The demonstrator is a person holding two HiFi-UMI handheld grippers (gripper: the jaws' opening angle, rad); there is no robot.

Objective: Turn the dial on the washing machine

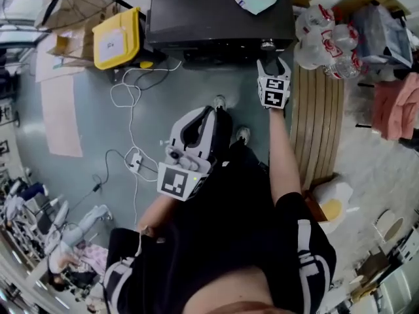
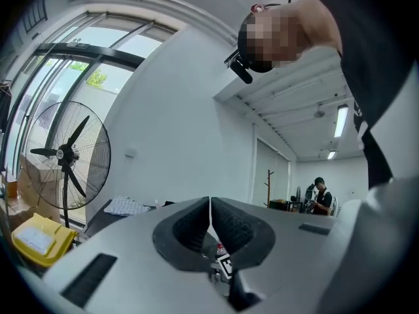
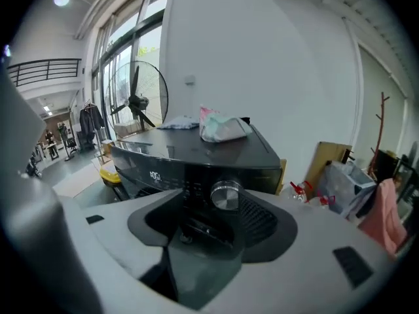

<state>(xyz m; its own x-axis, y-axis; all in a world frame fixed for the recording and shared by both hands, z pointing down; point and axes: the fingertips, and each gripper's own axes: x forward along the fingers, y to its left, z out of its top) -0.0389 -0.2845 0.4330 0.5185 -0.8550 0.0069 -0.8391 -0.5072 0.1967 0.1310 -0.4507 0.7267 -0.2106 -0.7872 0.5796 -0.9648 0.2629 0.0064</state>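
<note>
Sitting between the parted right tongs (image 3: 213,208), the dial (image 3: 226,196)

Closed tool (image 2: 209,203), pedestal fan (image 2: 64,154) beyond

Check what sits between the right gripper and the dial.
Nothing: in the right gripper view the right gripper's open jaws frame the dial on the washing machine, bare air between.

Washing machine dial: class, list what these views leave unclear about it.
- Dial setting: right gripper view, marks too small, glare on its face.
- Dial in head view: tiny, no detail, beside the right gripper.
- Panel display figures: right gripper view, blurred.
- Left gripper view: aimed upward, dial not shown.
</note>
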